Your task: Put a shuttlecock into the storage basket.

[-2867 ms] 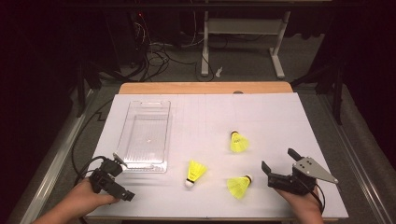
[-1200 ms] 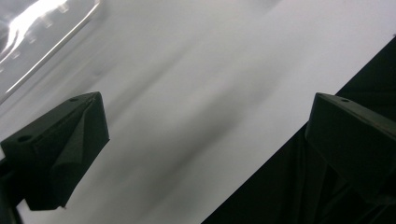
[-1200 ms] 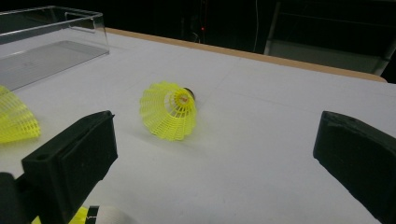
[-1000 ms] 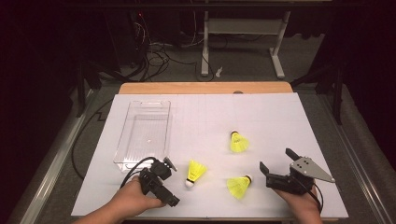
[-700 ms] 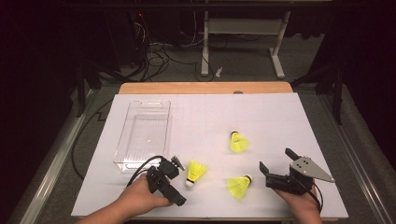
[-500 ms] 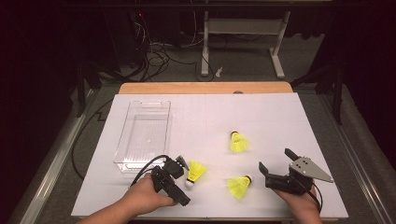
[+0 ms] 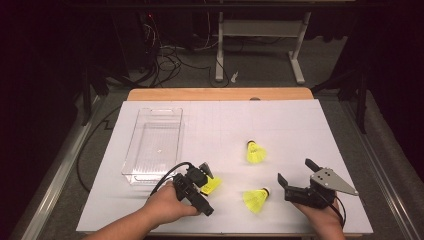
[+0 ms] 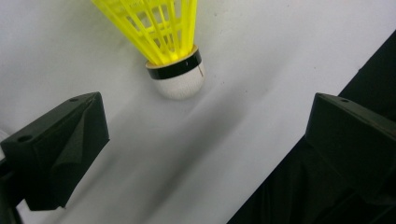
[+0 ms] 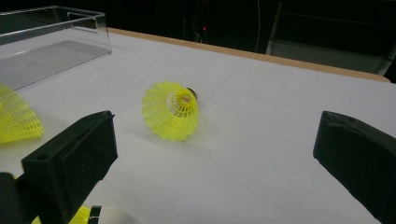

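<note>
In the high view, the left claw has travelled from beside the clear tray across to the nearest yellow shuttlecock, which now lies right at its tips on the white tabletop; I judge a pickup is about to start. The right claw has stayed put, jaws spread, a second shuttlecock just beside it. In the left gripper view the jaws stand wide apart and hold nothing, the white cork nose pointing toward them just ahead, the netted skirt fanning away. In the right gripper view, a third shuttlecock lies on its side well ahead of the open jaws.
</note>
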`<state>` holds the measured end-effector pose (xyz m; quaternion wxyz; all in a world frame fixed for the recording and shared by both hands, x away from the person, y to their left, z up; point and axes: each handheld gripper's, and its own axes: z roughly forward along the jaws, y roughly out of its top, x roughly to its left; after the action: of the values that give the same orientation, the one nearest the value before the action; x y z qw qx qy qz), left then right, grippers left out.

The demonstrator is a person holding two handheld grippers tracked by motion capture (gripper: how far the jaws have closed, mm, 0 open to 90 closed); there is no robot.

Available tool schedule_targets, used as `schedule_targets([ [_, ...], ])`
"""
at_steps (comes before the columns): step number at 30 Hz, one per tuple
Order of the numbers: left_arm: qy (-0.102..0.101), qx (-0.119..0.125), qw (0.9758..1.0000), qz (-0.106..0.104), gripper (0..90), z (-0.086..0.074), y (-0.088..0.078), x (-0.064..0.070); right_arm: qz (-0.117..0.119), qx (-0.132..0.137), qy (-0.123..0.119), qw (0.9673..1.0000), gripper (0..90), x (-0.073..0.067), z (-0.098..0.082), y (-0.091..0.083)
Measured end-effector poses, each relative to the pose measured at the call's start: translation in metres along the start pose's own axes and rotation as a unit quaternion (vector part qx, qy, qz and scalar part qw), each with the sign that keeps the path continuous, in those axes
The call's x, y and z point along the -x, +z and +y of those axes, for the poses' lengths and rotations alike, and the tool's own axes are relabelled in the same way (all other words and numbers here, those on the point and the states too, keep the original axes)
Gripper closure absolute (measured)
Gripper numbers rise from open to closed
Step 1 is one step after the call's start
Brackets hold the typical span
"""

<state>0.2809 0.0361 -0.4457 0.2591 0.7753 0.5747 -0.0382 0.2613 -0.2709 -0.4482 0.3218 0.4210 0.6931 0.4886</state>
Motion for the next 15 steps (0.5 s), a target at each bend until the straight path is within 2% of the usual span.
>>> schedule_targets([
  [3, 0.007, -0.002, 1.0, 0.002, 0.6, 0.003, 0.002, 0.001, 0.0, 0.0, -0.001, 1.0, 0.2, 0.0, 0.0, 0.0],
  [11, 0.0, 0.002, 1.0, 0.006, 0.7, 0.012, 0.004, 0.003, 0.001, 0.001, -0.001, 1.0, 0.2, 0.0, 0.0, 0.0],
  [15, 0.004, -0.005, 0.9998, 0.019, 1.8, 0.014, 0.007, 0.001, 0.003, 0.001, 0.007, 1.0, 0.2, 0.001, 0.0, 0.0],
])
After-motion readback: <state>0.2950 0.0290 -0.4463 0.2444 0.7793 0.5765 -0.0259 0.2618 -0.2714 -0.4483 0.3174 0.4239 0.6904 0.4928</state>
